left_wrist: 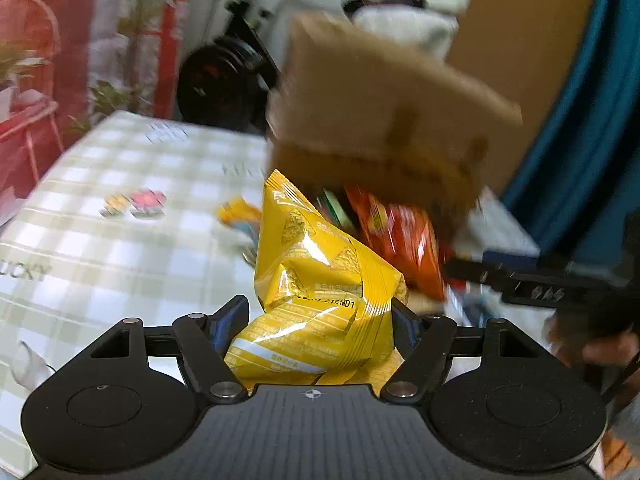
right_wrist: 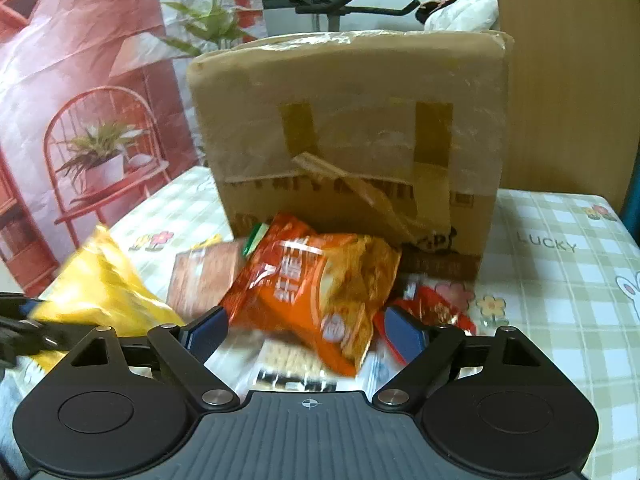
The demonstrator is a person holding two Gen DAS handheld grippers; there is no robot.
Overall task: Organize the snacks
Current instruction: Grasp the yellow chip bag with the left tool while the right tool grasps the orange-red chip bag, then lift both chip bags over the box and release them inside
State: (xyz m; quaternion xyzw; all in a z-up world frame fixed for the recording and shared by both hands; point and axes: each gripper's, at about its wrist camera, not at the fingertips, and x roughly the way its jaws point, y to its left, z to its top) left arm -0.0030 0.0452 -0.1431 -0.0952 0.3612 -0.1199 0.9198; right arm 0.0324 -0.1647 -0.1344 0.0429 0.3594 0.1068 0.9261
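Note:
My left gripper (left_wrist: 320,316) is shut on a yellow snack bag (left_wrist: 316,280) and holds it above the checked tablecloth (left_wrist: 120,240); the bag also shows at the left of the right wrist view (right_wrist: 104,292). My right gripper (right_wrist: 304,328) has its jaws around an orange snack bag (right_wrist: 316,292) and is shut on it. That bag (left_wrist: 400,236) lies in a pile of snacks in front of a taped cardboard box (right_wrist: 352,140). A brown packet (right_wrist: 200,276) and a red packet (right_wrist: 436,312) lie in the pile.
The cardboard box (left_wrist: 380,120) stands at the back of the table. A wooden panel (right_wrist: 568,80) rises behind it on the right. A printed red backdrop (right_wrist: 80,100) hangs on the left. An exercise bike (left_wrist: 224,76) stands beyond the table.

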